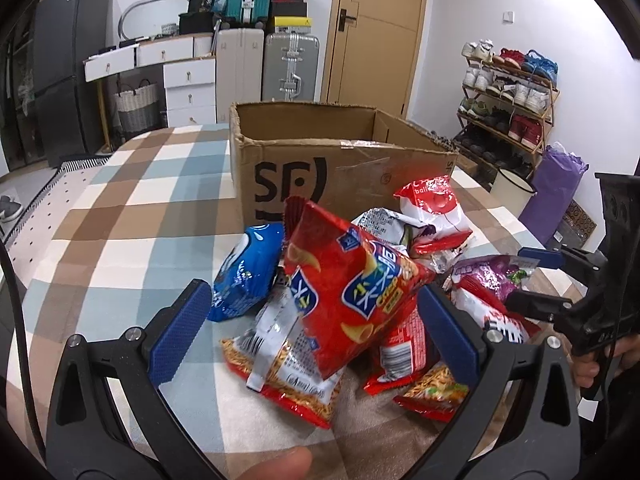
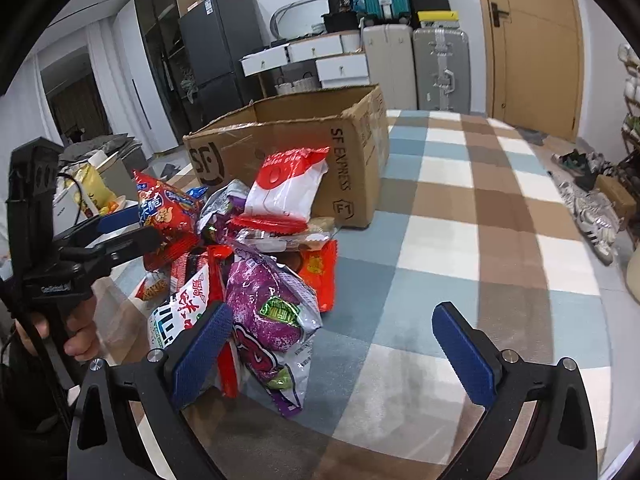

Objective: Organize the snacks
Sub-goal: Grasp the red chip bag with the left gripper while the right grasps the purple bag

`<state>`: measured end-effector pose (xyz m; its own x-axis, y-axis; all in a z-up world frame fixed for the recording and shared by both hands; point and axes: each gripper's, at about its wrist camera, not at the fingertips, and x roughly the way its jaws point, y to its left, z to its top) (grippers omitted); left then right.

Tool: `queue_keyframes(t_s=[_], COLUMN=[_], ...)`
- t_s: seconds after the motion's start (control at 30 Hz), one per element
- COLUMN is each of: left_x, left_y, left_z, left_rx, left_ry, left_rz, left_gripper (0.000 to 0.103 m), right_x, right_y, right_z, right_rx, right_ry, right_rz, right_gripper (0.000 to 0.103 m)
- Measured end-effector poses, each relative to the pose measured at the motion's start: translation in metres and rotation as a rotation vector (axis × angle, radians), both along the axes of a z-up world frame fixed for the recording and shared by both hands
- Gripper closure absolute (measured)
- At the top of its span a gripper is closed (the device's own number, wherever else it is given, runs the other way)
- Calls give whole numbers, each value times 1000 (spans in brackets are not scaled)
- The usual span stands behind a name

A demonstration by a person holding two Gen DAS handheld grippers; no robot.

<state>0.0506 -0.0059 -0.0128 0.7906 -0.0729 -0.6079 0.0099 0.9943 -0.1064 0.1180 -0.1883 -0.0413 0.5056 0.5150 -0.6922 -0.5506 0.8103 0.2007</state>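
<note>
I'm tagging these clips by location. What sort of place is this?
Most likely a lived-in home, perhaps a bedroom or storage corner. A shoe rack full of shoes stands by the wall, suitcases sit beside a white drawer unit, and the snack bags lie on a checked cloth.
</note>
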Motion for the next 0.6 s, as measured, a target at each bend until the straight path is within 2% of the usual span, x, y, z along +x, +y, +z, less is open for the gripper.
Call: queue_keyframes(t_s=[0.13, 0.3, 0.47, 0.53, 0.6], left_x=[11, 25, 35, 39, 41], left_y=[-2, 1, 2, 3, 4], left_z=[-2, -6, -9, -10, -11], left_rx=[-3, -67, -98, -109, -124], left_ry=[15, 31, 46, 54, 57], left_rz=[-15, -63, -84, -91, -96], left_gripper=[3, 17, 22, 22, 22], right_x=[10, 14, 11, 12, 11], right_y=[1, 2, 5, 7, 9], right_z=[-6, -10, -11, -13, -15], right_rx=[52, 99, 138, 137, 137], right_ry=[61, 101, 134, 149, 160], right_rz=[3, 21, 61, 77, 89], right_gripper=[1, 3, 10, 21, 21])
